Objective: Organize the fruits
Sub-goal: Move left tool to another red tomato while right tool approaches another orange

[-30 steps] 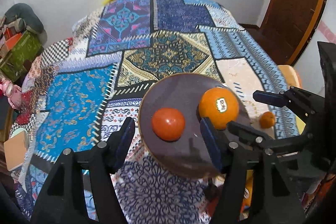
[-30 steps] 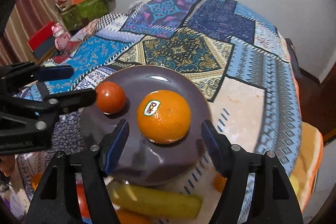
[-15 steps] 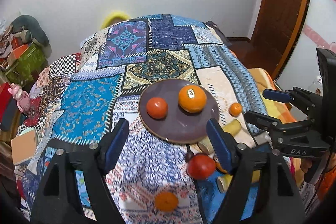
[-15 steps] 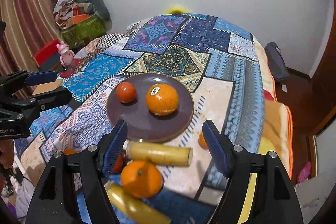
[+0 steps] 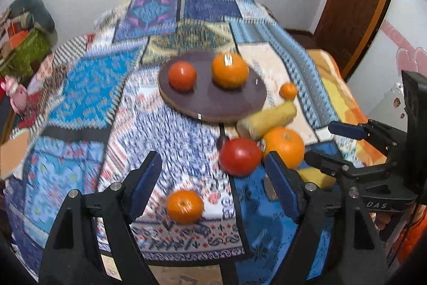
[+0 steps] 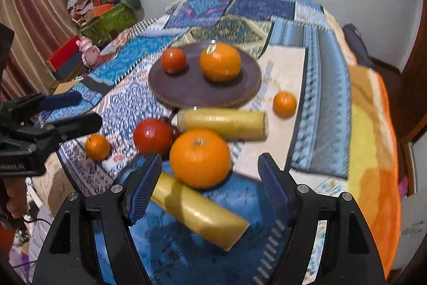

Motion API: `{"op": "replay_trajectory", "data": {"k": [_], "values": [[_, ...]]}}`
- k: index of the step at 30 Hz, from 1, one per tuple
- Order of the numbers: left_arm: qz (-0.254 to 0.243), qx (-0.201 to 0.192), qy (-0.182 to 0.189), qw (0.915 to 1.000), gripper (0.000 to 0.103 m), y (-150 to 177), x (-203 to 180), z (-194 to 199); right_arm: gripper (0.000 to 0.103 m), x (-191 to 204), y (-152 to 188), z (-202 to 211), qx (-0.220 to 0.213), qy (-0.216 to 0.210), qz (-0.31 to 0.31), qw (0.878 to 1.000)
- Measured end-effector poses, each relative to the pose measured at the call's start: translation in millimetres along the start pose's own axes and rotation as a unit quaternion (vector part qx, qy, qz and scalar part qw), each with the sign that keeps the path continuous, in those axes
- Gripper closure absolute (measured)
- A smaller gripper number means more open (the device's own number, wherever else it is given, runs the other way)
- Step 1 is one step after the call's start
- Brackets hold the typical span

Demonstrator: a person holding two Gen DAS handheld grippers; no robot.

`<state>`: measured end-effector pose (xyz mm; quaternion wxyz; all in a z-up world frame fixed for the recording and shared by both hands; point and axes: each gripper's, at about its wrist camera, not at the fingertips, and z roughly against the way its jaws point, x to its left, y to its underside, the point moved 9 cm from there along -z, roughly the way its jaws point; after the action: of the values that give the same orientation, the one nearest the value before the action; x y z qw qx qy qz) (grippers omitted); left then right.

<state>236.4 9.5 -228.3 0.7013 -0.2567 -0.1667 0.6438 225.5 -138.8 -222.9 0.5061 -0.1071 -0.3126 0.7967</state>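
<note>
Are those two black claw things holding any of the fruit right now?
No. The left gripper and right gripper both have open jaws with nothing clamped; the large orange simply lies on the cloth ahead of the right one.

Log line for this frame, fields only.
left hand-held gripper: open, empty | right hand-held gripper: open, empty | plate: tomato, orange

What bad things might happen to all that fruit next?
The small orange sits close to the cloth's front edge, so a nudge might roll it off. The big orange leans against the red tomato and a yellow roll; grabbing it could scatter them. On the plate, the two round fruits could roll if the open right gripper bumps the rim.
</note>
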Motion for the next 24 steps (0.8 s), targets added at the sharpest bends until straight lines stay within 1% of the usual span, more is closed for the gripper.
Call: {"op": "replay_trajectory", "data": {"k": [2,5,10,14,16,17,20,24], "values": [[0.003,0.015,0.002,0.9999,0.023,10,1,-10,0.031,0,6,-7,0.01,-0.006,-0.006,1.0],[0.004,0.025,0.007,0.9997,0.023,17,-1,-18,0.031,1,12,-15,0.018,-0.009,-0.01,1.0],[0.005,0.022,0.016,0.9996,0.023,15,-4,-23,0.031,4,15,-31,0.032,-0.016,-0.018,0.999],[-0.001,0.031,0.018,0.9994,0.023,13,-6,-31,0.032,4,15,-42,0.037,-0.028,-0.028,0.998],[-0.004,0.035,0.017,0.9992,0.023,13,-7,-36,0.038,7,15,-44,0.037,-0.044,-0.036,0.998],[-0.005,0.038,0.018,0.9991,0.023,12,-8,-38,0.039,8,15,-44,0.037,-0.051,-0.037,0.997],[-0.005,0.044,0.02,0.9988,0.023,12,-12,-45,0.04,8,16,-41,0.031,-0.051,-0.032,0.998],[-0.009,0.049,0.024,0.9985,0.023,10,-18,-52,0.041,3,17,-37,0.026,-0.04,-0.027,0.998]]}}
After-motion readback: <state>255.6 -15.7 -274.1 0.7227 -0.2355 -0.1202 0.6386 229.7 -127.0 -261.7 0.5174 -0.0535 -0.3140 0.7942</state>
